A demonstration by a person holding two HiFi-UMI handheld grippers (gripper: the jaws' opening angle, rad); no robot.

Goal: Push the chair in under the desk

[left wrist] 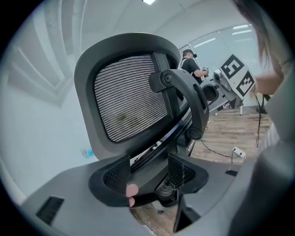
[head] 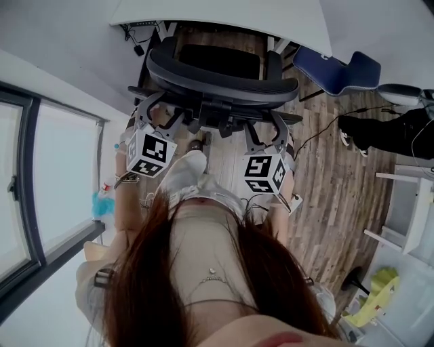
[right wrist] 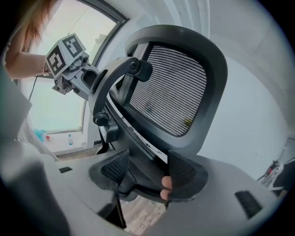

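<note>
Black chair frame is gripped by the fingers of left gripper and right gripper.

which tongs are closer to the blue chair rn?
Right. The right tongs grip the black chair on its side toward the blue chair; the left tongs grip its far side, by the window.

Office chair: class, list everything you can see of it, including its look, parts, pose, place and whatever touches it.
The office chair is black, with a curved, plastic-looking back frame, a mesh headrest on a pivoting bracket, and a dark seat. It stands upright on the wood-look floor, facing the white desk, its seat front about at the desk's edge. From behind, the left tongs and right tongs each clamp its back frame.
</note>
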